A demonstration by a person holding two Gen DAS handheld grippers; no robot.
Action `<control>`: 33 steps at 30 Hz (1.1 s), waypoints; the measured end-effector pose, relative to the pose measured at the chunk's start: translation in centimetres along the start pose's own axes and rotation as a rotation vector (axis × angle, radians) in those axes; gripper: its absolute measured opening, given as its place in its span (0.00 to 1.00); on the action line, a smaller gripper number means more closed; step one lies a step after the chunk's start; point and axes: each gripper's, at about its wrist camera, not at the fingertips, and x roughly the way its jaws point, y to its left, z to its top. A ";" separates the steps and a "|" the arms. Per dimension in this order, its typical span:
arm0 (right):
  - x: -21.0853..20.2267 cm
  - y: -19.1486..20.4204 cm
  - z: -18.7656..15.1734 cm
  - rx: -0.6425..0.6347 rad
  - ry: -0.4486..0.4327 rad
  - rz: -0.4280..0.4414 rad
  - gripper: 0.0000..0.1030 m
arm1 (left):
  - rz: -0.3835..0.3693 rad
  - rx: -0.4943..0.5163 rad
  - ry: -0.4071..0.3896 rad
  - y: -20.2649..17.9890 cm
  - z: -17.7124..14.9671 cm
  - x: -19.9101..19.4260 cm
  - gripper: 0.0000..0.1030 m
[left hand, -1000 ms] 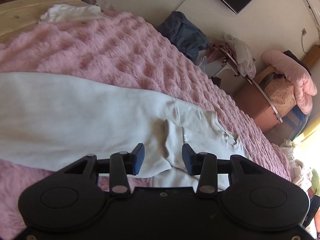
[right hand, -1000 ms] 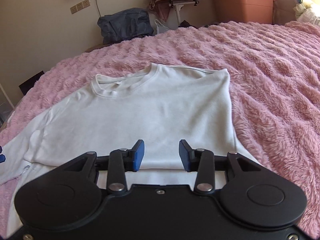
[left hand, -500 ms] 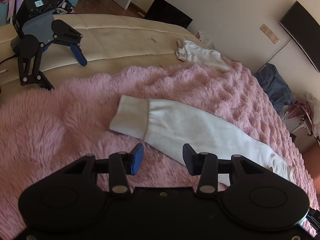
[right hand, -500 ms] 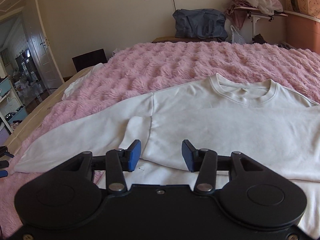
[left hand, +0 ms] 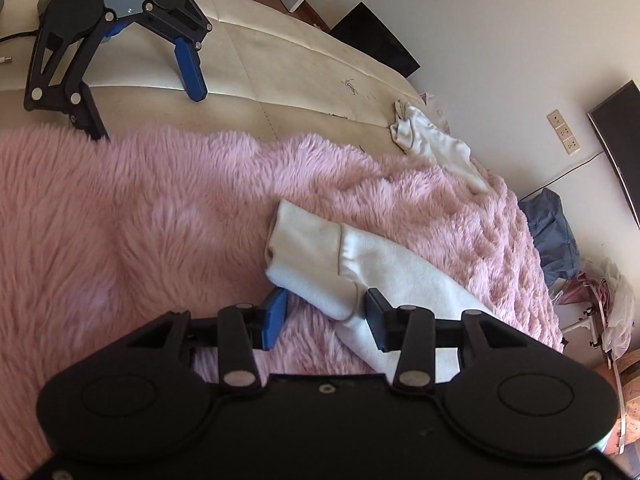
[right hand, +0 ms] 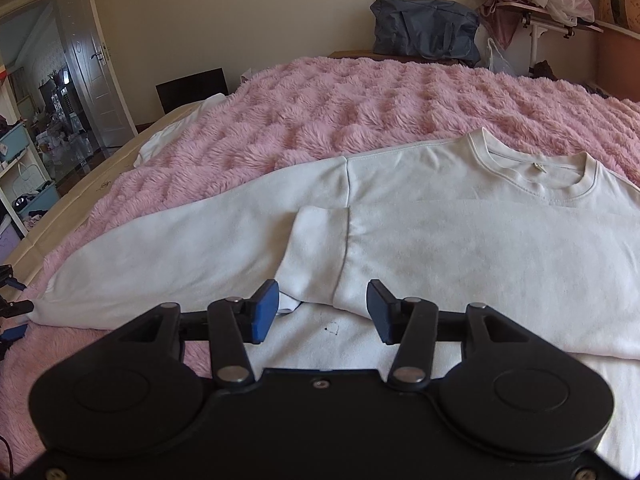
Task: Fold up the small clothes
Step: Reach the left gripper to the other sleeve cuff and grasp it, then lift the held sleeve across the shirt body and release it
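Observation:
A white long-sleeved sweatshirt (right hand: 460, 248) lies flat on the pink fluffy blanket (right hand: 360, 120), collar toward the far right. One sleeve is folded across its body, with the cuff (right hand: 316, 240) just ahead of my right gripper (right hand: 322, 312), which is open and empty over the hem. The other sleeve stretches out to the left. In the left wrist view that sleeve's cuff (left hand: 304, 252) lies on the blanket (left hand: 140, 220). My left gripper (left hand: 326, 316) is open, its jaws on either side of the cuff's near edge.
Another gripper tool (left hand: 120, 36) rests on the bare cream mattress (left hand: 280, 80) beyond the blanket edge. A small white garment (left hand: 432, 144) lies at the far corner. A blue bag (right hand: 424, 32) and a rack of clothes (right hand: 532, 0) stand by the wall.
My left gripper swept along the outstretched sleeve from the shoulder to the cuff and closed in on it. My right gripper swung left from the body's middle to the folded sleeve's cuff.

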 end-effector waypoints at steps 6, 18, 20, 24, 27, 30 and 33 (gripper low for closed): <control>0.8 -0.2 -0.6 0.006 0.023 0.001 0.49 | -0.019 -0.049 -0.024 0.4 0.2 -0.7 0.40; 0.6 -0.6 -1.2 0.024 0.037 0.001 0.49 | -0.138 0.054 -0.101 -2.4 0.2 -2.6 0.02; 0.2 -0.9 -1.4 0.033 0.036 -0.002 0.50 | -0.197 0.059 -0.106 -4.0 0.4 -3.1 0.02; -0.9 -1.9 -2.0 0.052 0.031 -0.003 0.50 | -0.300 0.094 -0.118 -8.4 0.4 -4.1 0.02; -1.9 -3.0 -2.3 0.058 0.021 -0.014 0.51 | -0.393 0.129 -0.101 -12.5 -0.2 -4.7 0.02; -3.4 -4.8 -2.5 0.074 0.003 -0.027 0.51 | -0.489 0.195 -0.068 -17.2 -1.7 -5.1 0.02; -5.3 -7.0 -2.8 0.100 -0.020 -0.045 0.51 | -0.574 0.267 -0.021 -22.2 -4.4 -5.3 0.02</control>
